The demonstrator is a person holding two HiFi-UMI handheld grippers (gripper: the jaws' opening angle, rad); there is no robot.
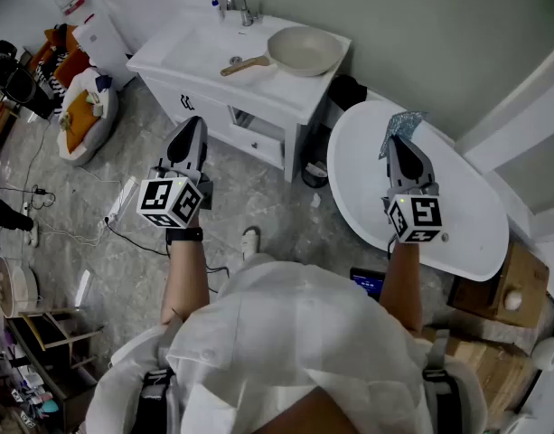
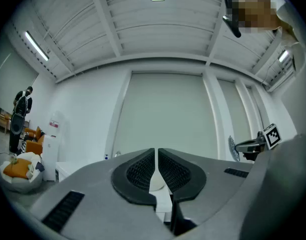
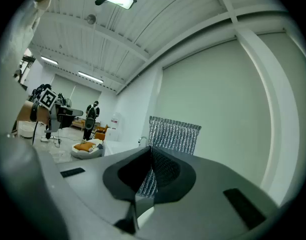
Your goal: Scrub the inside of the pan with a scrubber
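Left gripper (image 1: 194,125): jaws drawn together, pads nearly meeting, nothing between them (its own view (image 2: 156,154) shows only pale wall through the slit). It is held out over the grey floor (image 1: 258,197), marker cube (image 1: 173,202) nearest the person.

Right gripper (image 1: 396,141): jaws clamped on the scrubber (image 1: 401,125), a silver mesh sheet. In the right gripper view (image 3: 152,156) the mesh (image 3: 173,134) stands up out of the pinch, spreading above and to the right of the tips. Directly below this gripper is a round white table (image 1: 466,215); I cannot tell whether the scrubber touches it.

The 2 grippers are level with each other, well apart, both pointing the same way. Each shows at the edge of the other's view: the right one (image 2: 250,146) at the far right of the left gripper view, the left one (image 3: 63,112) at the far left of the right gripper view.

Pan (image 1: 305,51): cream, with a wooden handle (image 1: 245,64). It is ahead of both grippers and well apart from them, beyond the left tips and to their right, beyond the right tips and to their left. It sits upright on a white counter (image 1: 168,57), handle toward the left gripper's side, faucet (image 1: 241,7) just behind the handle. Neither gripper touches it.

Left of the left gripper, at floor level: a bed with orange cushions (image 1: 85,116). Far off on that side, 1 person (image 3: 90,120) stands in the room.
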